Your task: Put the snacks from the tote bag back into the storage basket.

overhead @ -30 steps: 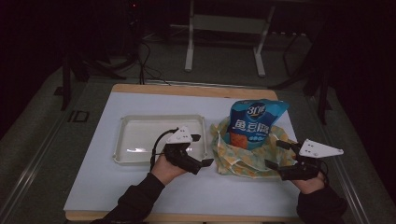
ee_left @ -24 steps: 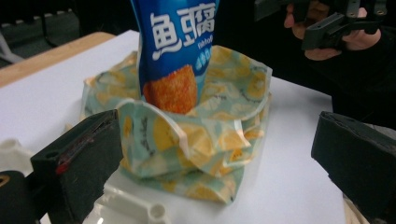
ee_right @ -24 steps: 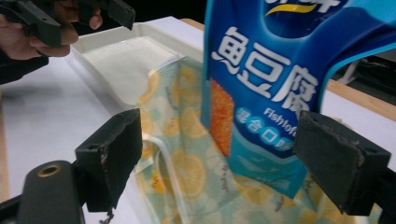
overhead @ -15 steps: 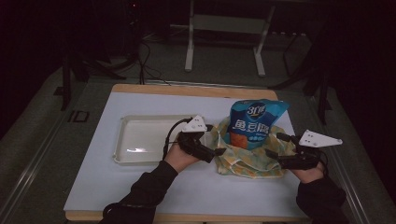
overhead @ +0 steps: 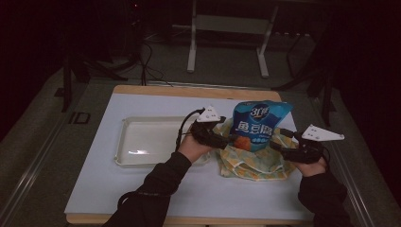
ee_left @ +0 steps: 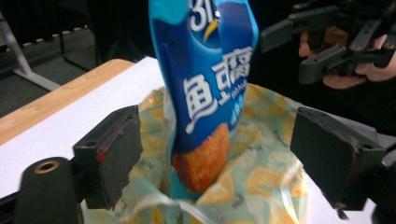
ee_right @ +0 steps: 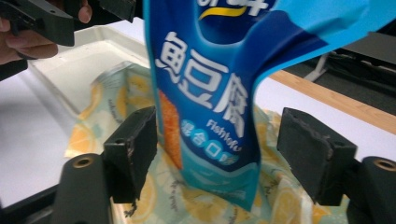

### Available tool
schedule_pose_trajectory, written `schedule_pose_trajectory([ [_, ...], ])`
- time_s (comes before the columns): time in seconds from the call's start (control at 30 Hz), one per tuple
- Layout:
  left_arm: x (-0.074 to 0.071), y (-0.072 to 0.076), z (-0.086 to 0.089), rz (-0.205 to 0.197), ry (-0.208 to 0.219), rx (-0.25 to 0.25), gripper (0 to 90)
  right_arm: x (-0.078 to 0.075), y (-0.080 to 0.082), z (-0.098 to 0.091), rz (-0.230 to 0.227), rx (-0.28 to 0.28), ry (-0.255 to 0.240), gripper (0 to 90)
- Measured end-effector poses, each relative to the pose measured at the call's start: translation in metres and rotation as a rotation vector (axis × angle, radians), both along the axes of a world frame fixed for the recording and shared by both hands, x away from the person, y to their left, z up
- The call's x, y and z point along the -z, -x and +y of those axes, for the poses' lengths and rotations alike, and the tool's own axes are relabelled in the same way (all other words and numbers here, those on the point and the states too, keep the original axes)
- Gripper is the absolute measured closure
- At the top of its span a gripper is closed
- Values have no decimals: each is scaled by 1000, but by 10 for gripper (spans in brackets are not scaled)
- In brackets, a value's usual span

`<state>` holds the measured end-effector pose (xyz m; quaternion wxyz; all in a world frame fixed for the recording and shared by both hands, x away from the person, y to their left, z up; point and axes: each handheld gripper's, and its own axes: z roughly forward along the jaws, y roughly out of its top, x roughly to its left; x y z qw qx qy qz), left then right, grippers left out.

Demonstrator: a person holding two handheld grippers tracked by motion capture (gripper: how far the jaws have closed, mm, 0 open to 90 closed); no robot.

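Observation:
A tall blue snack bag (overhead: 259, 124) stands upright inside a crumpled lemon-print bag (overhead: 253, 164) right of the table's middle. My left gripper (overhead: 228, 139) reaches in from the left at the snack bag's lower part. Its jaws have just been closing, and the blue snack bag (ee_left: 208, 116) stands between them with a gap on each side. My right gripper (overhead: 280, 144) comes in from the right. Its jaws have also just been closing around the snack bag (ee_right: 210, 112), and the pads are apart from it.
A white tray (overhead: 142, 142) lies left of the bags, close behind my left hand. The pale table cover (overhead: 94, 189) ends at a wooden edge (overhead: 198, 91) at the back. Stand legs and cables sit on the dark floor beyond.
My left gripper has moved right from the tray's front to the snack bag. The right gripper has edged inward toward the bag. Both pairs of jaws stand narrower than before.

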<state>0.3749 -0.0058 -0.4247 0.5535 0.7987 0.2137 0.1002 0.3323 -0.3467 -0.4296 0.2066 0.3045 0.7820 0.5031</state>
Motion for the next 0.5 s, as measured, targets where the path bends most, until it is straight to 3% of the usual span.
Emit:
schedule_pose_trajectory([
  [0.33,5,-14,-16,-6,-41,-59,309,1,-21,3,21,16,-13,403],
  [0.5,10,-20,-21,5,-36,-51,376,3,-28,8,19,31,-35,453],
])
